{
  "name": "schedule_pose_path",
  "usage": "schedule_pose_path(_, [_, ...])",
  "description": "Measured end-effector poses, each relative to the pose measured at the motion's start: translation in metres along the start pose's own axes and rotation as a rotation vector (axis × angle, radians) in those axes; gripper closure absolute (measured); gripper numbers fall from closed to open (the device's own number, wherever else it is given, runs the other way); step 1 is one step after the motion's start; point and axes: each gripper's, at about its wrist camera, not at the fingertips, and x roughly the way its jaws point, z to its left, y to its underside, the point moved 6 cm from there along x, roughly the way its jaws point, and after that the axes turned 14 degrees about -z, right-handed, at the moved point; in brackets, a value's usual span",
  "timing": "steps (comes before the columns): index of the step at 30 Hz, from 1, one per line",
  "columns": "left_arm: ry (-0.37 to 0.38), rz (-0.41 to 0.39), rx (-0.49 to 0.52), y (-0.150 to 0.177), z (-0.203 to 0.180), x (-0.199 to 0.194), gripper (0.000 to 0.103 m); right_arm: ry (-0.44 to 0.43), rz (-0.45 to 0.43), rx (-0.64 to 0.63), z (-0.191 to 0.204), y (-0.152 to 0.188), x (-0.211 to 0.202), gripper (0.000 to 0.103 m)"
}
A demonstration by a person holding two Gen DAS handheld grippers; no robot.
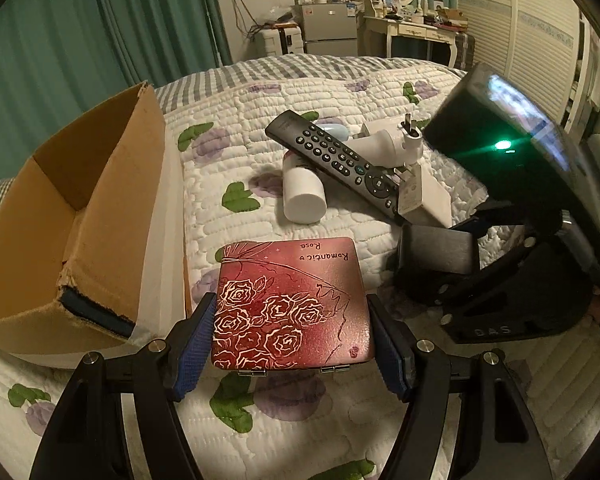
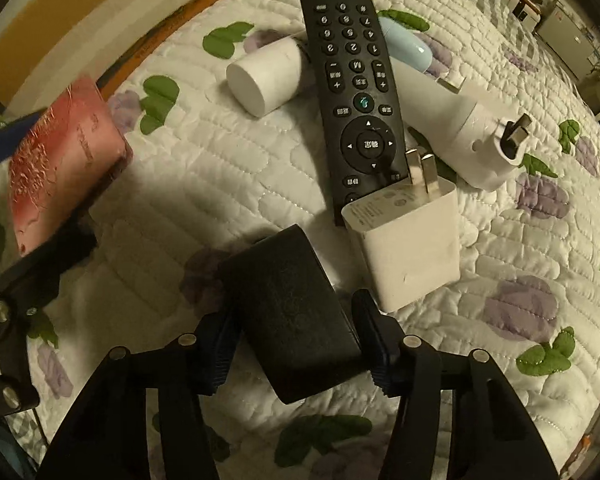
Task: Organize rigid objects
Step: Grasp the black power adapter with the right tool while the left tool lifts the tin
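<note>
My left gripper [image 1: 290, 340] is shut on a red tin with a rose print [image 1: 292, 304], held just above the quilted bed; the tin also shows at the left of the right wrist view [image 2: 60, 160]. My right gripper [image 2: 296, 344] is shut on a black box [image 2: 292, 320], which also shows in the left wrist view [image 1: 436, 248]. Ahead lie a black remote [image 2: 352, 80], a white cylinder [image 2: 266, 76], a white charger plug [image 2: 408, 240], a white adapter [image 2: 480, 136] and a pale blue object [image 2: 408, 48].
An open cardboard box [image 1: 80, 220] stands on the bed to the left of the tin. The quilt [image 1: 228, 152] has green leaf and purple flower prints. A fridge [image 1: 330, 28] and a dressing table [image 1: 416, 28] stand beyond the bed.
</note>
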Motion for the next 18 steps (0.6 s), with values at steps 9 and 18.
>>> schedule_pose_path(9, [0.038, -0.061, -0.017, -0.016, -0.003, -0.036, 0.031, 0.097, -0.177, 0.022, -0.002, -0.016, -0.077, 0.065])
schedule_pose_path(18, [0.046, -0.224, -0.09, -0.066, 0.03, -0.101, 0.031, 0.212, -0.338, 0.053, 0.007, -0.034, -0.174, 0.065])
